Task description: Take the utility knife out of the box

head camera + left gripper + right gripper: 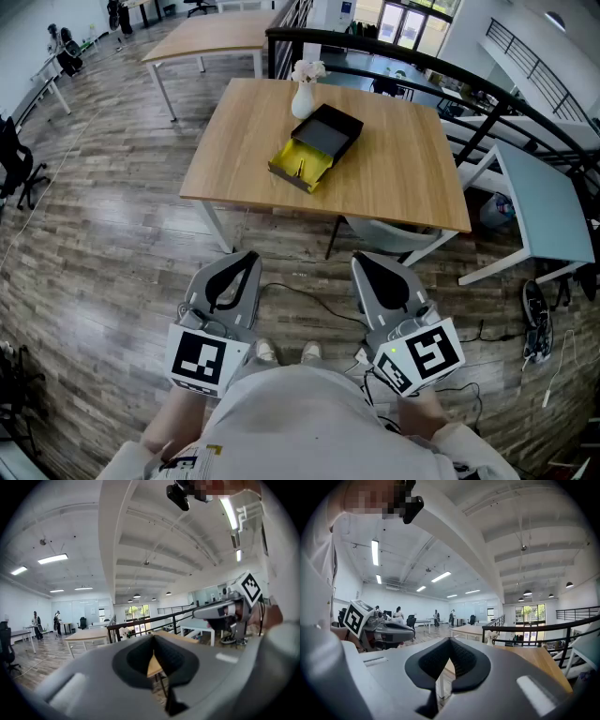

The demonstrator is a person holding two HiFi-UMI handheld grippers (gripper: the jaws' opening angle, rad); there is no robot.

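The box (315, 147) lies on the wooden table (394, 178), a black lid part at the back and a yellow tray part sliding out toward me. I cannot make out the utility knife at this distance. My left gripper (251, 255) and right gripper (360, 259) are held close to my body, well short of the table, side by side and pointing toward it. Both are shut with nothing between the jaws. In the left gripper view the jaw tips (153, 637) meet in front of the table edge, and in the right gripper view the tips (450, 640) meet likewise.
A white vase (303, 97) with flowers stands just behind the box. A black railing (394, 52) runs behind the table, and a pale blue table (539, 202) stands to the right. Cables lie on the wood floor (103, 216) near my feet. People stand at far desks (440, 617).
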